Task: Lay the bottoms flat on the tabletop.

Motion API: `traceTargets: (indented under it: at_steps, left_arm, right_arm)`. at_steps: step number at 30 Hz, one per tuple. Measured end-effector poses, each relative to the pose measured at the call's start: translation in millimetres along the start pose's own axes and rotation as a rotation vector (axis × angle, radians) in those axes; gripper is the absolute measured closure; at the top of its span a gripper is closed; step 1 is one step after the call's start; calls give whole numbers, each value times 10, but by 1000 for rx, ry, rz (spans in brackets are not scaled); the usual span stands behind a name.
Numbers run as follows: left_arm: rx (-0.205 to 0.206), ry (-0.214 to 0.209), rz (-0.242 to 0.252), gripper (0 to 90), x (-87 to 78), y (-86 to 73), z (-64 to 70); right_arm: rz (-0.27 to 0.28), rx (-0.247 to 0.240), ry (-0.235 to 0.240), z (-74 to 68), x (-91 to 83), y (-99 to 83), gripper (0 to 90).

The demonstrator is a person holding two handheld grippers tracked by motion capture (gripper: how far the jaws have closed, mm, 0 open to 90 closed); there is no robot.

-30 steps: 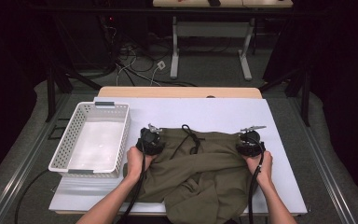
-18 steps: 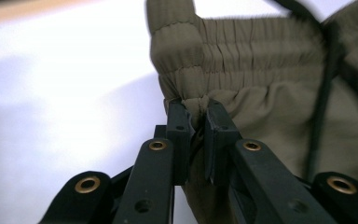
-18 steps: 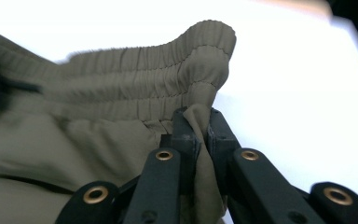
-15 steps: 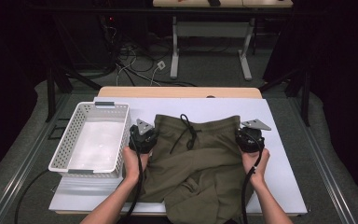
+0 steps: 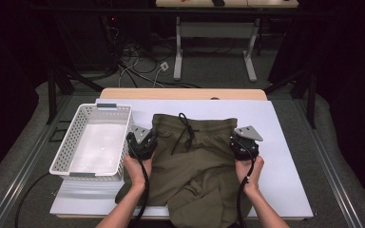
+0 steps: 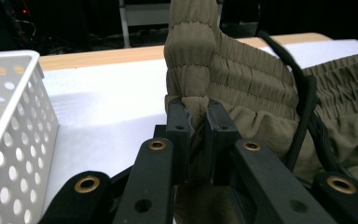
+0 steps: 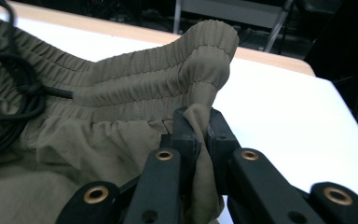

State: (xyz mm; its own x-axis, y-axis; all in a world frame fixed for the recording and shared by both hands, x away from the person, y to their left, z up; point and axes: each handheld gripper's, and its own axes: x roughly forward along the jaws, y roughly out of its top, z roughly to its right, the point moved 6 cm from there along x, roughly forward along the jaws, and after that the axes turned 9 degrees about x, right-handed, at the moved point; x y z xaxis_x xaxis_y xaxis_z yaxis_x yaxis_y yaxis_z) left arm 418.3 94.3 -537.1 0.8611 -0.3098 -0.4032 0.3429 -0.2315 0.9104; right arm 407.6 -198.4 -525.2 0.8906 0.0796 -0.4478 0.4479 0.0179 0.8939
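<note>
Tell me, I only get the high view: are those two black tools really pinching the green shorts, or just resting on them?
Observer: Pinching. The left gripper has its jaws shut on a fold of the olive shorts just below the elastic waistband.
Operator: And the other tool?
Observer: The right gripper is also shut on the fabric under the waistband's opposite corner, which stands up above its jaws.
Operator: Is that black cord caught in either one?
Observer: No. The drawstring runs beside the left gripper, outside its jaws.
</note>
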Motion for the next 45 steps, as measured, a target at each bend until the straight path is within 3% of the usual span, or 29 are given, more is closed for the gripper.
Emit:
traceTargets:
  at_steps: [3,5,7,8,10,11,12,13,14,16,18,22,25,27,34,45]
  left_arm:
    - [26,10,12,826,21,105,-24]
    - [69,38,40,825,57,354,-84]
    - [104,78,68,825,114,686,-181]
    - [120,114,89,825,158,983,-278]
    - [106,166,115,817,233,1477,-466]
    - [79,172,85,775,295,1658,-557]
    - [57,178,37,639,350,1761,-632]
    - [43,190,15,498,378,1796,-675]
    - [44,185,-5,428,393,1770,-677]
    - [77,139,-20,327,387,1585,-581]
    - [124,92,-48,287,373,1293,-446]
    - [161,-34,-97,213,249,718,-162]
    - [198,-116,-120,199,117,416,54]
    - [224,-158,-135,184,41,279,162]
    - [281,-239,-166,160,-203,-127,348]
    - [326,-281,-178,151,-441,-368,390]
  right_arm:
    - [9,-35,6,-31,23,93,855]
    - [41,-54,9,-36,67,321,855]
    - [78,-77,-14,-34,159,685,855]
    - [89,-86,-21,-33,199,859,855]
    - [150,-111,-79,-9,300,1467,851]
    - [152,-138,-115,12,376,1706,821]
    - [90,-146,-161,44,483,1863,668]
    - [23,-113,-171,72,572,1943,518]
    - [-25,-84,-179,101,629,1958,448]
    - [-67,-28,-134,106,669,1807,376]
    - [-118,-57,-83,59,680,1531,338]
    - [-233,-114,57,-50,560,698,312]
    - [-294,-156,132,-97,412,265,298]
    - [-323,-157,177,-99,298,25,289]
    - [-366,-132,249,0,60,-367,268]
    - [-383,-87,245,308,-160,-577,272]
